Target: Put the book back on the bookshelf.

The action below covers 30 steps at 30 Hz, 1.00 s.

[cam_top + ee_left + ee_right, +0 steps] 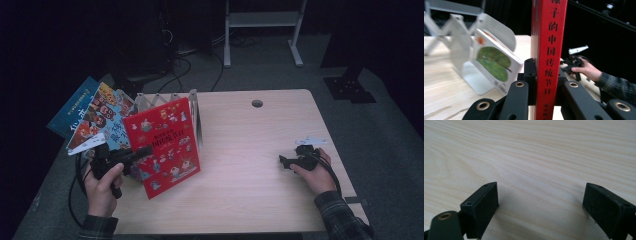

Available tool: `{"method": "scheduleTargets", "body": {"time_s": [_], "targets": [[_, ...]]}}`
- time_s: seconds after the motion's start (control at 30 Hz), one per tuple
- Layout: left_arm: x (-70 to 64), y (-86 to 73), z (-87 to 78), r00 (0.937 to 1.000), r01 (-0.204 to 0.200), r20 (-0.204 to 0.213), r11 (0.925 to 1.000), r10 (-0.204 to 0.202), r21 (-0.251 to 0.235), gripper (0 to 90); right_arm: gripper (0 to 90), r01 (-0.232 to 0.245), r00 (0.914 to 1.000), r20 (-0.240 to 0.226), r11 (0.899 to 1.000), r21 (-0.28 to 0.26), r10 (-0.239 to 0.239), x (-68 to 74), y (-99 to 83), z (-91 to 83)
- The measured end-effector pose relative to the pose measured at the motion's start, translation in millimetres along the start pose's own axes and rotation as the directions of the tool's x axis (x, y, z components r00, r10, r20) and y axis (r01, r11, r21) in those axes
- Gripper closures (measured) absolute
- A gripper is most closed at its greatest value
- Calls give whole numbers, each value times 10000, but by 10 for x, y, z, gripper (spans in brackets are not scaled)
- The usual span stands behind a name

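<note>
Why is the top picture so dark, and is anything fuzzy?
High view: dim, black surroundings, only the table lit. Left gripper view: bright; red book sharp in the left claw, white bookend blurry. Right gripper view: well lit, soft shadows beside the open right claw.

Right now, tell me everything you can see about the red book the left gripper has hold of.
The red book is a thin illustrated volume with many small colourful figures and Chinese lettering on its cover, and black Chinese characters down its red spine. The left gripper is shut on the spine edge, a jaw pressed on each side. The book stands tilted over the left part of the table, in front of a white expandable book rack that keeps other books.
</note>
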<state>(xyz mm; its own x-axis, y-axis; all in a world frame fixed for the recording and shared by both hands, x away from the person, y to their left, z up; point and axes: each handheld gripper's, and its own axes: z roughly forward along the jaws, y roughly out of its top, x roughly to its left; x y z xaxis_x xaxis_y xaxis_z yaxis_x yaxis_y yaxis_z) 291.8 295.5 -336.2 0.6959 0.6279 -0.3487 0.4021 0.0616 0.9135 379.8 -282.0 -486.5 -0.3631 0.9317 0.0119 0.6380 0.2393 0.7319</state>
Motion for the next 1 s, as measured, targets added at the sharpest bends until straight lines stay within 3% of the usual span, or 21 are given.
{"method": "scheduleTargets", "body": {"time_s": [0.17, 0.3, 0.43, 0.67, 0.77, 0.93, 1.0], "targets": [[69, 24, -129, 9966, -18, -824, 9994, -11, -353, 793, 117, -5, 10000, 17, 10000, -6, 5, -3, 1, 1], [113, 21, -178, 9874, -126, -1583, 9981, 27, -611, 793, 117, -1, 10000, 27, 10000, -13, 1, -5, 2, 2], [152, 27, -156, 9682, -155, -2503, 9967, -48, -791, 793, 117, -32, 10000, 37, 10000, -16, 32, -5, 3, 4], [250, 67, -59, 9329, -254, -3602, 9966, -43, -778, 793, 117, -65, 10000, 31, 10000, -6, 65, -6, 5, 5], [299, 96, -4, 9238, -297, -3829, 9952, -84, -934, 793, 117, -67, 10000, 38, 10000, -25, 67, -10, 6, 8], [393, 141, 144, 9028, -324, -4299, 9950, -113, -942, 792, 117, -72, 10000, 41, 10000, -29, 72, -12, 7, 10], [436, 147, 197, 9010, -345, -4338, 9950, -95, -934, 793, 117, -80, 10000, 47, 10000, -31, 81, -13, 8, 11]]}}
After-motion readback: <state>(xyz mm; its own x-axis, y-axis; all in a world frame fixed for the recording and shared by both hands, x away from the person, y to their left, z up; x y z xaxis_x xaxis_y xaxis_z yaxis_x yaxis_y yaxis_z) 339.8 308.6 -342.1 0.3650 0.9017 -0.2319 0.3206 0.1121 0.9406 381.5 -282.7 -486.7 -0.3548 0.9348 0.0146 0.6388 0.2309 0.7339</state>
